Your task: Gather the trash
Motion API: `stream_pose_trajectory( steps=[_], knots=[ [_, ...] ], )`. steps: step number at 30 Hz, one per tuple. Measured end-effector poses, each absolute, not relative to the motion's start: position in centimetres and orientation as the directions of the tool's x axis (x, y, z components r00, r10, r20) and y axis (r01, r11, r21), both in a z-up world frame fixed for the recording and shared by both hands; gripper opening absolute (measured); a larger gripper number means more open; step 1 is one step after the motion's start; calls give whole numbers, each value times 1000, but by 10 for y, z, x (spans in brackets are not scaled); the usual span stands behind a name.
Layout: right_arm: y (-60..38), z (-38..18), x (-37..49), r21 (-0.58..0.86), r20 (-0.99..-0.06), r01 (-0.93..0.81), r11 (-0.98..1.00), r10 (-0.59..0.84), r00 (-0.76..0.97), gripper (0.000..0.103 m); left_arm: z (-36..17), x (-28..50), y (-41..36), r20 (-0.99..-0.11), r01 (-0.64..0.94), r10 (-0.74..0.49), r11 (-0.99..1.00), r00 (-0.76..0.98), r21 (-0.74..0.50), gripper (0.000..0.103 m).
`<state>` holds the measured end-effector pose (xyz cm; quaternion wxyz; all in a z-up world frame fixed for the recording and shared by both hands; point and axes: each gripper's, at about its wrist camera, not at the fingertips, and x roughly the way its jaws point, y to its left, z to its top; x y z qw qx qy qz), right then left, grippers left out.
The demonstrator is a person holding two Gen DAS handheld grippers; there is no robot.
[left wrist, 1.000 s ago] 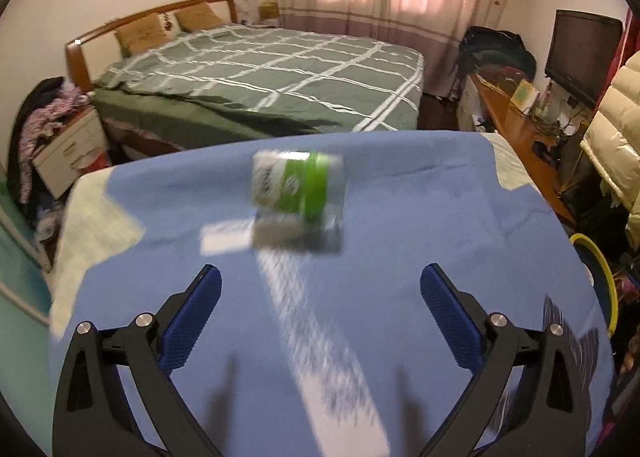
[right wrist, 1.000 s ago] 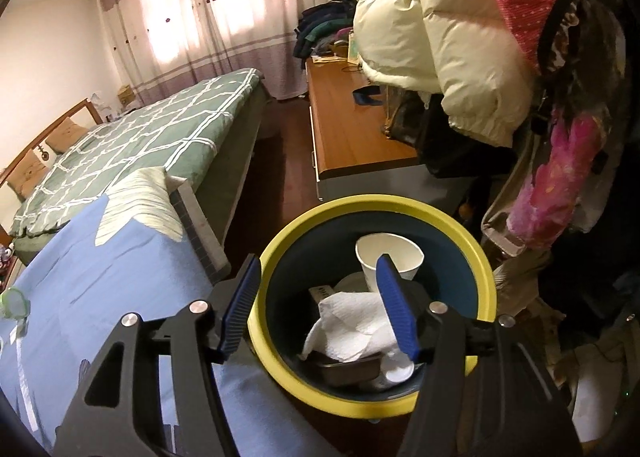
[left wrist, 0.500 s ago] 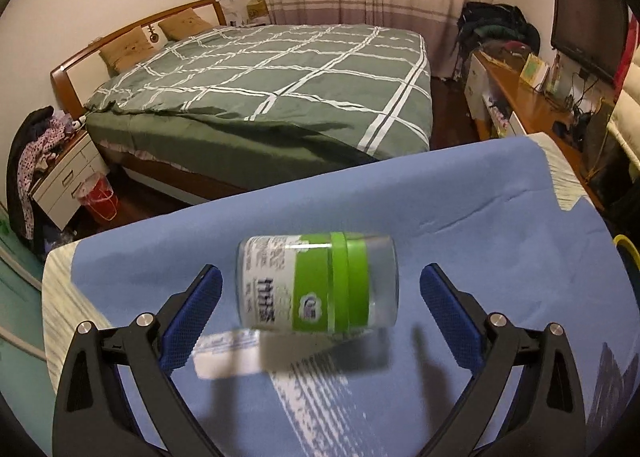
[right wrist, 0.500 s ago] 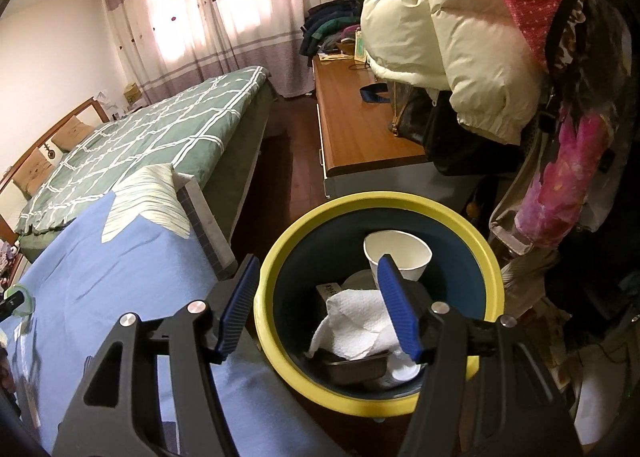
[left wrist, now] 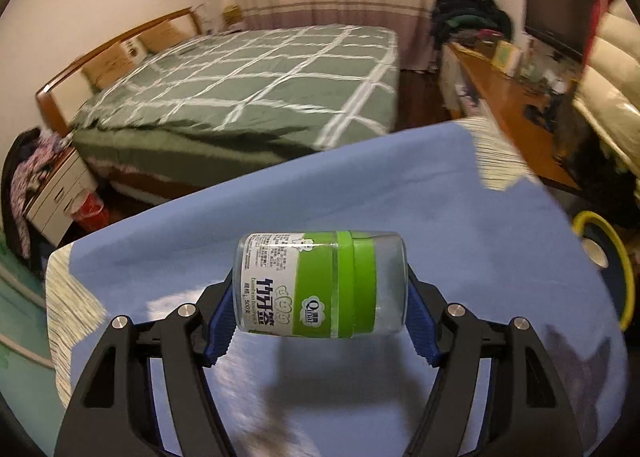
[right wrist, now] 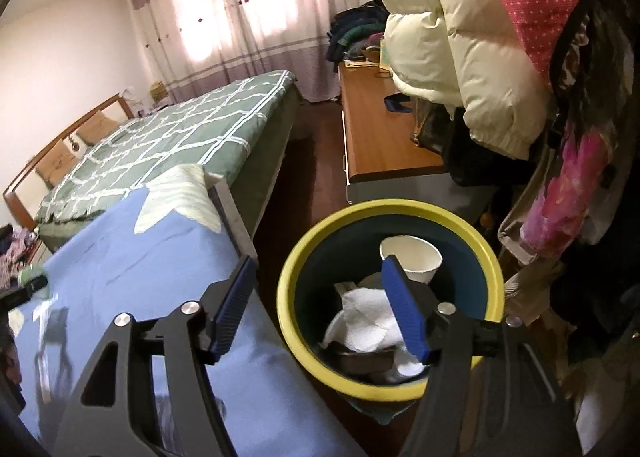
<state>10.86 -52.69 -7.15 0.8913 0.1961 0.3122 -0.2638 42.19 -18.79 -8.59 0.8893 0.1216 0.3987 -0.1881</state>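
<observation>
A jar lies on its side between the fingers of the left claw, above the table. Beyond the table stands a bed. Off the table's right edge sits a bin, holding a paper cup and a crumpled tissue. The right claw hangs over the bin's near rim.

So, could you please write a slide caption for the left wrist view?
Left gripper closing on a green-labelled jar held sideways above the blue tablecloth.
</observation>
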Motion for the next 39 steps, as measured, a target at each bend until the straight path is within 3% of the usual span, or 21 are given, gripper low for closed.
stream_pose_trajectory(
  steps=[13,25,27,29,34,39],
  knots=[
    [-549,-61,36,100,-648,557,825,-371,665,64,-72,291,-384,-773,686,-469,725,427,-60,70],
    [-583,-72,-40,165,-646,628,761,-397,652,67,-122,224,-544,-846,789,-440,613,301,-38,70],
    [-586,-71,-46,174,-639,631,756,-401,657,68,-129,225,-550,-854,788,-425,616,299,-31,72],
    [-587,-70,-48,188,-634,628,755,-395,665,69,-133,223,-557,-855,782,-417,623,310,-20,89],
    [-584,-70,-49,205,-632,617,760,-378,676,70,-115,224,-536,-833,755,-440,654,337,-40,89],
    [-566,-70,-41,218,-649,555,803,-306,697,72,-60,202,-457,-723,703,-508,710,467,-45,97]
  ],
)
